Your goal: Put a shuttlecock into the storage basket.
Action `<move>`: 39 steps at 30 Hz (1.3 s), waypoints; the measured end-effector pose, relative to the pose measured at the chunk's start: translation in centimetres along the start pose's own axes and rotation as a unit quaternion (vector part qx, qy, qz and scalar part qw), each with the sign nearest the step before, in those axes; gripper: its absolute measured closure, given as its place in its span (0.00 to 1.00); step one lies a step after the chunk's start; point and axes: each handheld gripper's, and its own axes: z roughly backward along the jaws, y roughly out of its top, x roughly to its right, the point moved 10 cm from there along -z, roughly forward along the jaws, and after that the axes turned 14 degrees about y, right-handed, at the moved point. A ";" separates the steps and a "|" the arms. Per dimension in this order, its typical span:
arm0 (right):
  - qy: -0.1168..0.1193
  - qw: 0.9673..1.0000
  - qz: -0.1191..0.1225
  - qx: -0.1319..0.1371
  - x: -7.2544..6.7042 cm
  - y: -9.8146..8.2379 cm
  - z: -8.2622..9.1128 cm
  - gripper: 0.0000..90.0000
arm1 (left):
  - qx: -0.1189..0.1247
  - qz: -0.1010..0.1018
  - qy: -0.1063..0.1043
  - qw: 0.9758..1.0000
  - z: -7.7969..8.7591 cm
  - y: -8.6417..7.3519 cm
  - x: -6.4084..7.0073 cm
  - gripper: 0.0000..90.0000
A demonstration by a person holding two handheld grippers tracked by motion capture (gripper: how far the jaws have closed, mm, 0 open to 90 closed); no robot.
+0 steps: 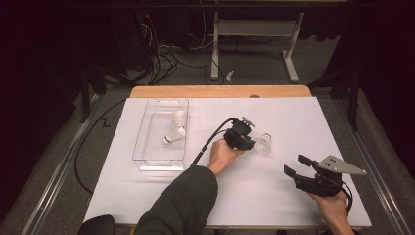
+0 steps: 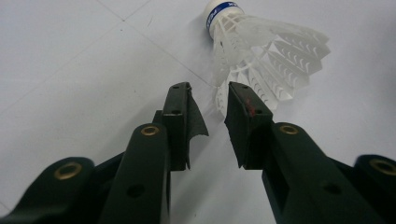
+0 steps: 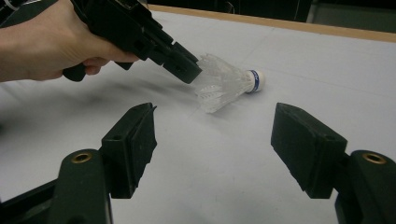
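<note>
The shuttlecock (image 1: 265, 143) is lying on its side on the white table (image 1: 147, 196), cork pointing off to about 1 o'clock in the high view, skirt back toward the left gripper (image 1: 248, 142). That's the near hand by far; the right gripper (image 1: 294, 165) sits well apart at roughly 4 o'clock from it. Left fingers (image 2: 180, 109) are narrowed down right at the skirt's rim, the feather edge just at the tips, but I can't tell if they're actually pinching it. Right fingers (image 3: 130, 140) are spread wide, holding nothing. A tray (image 1: 142, 132) with more shuttlecocks sits at 9 o'clock.
</note>
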 end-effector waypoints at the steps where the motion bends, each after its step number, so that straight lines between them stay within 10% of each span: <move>1: 0.000 1.000 0.000 0.000 0.0 0.0 0.0 0.34 | -0.001 0.002 -0.001 1.000 -0.1 0.0 0.0 0.80; 39: 0.000 1.000 0.000 0.000 -0.1 0.0 0.0 0.34 | 0.002 0.017 -0.014 1.000 0.1 0.1 -0.1 1.00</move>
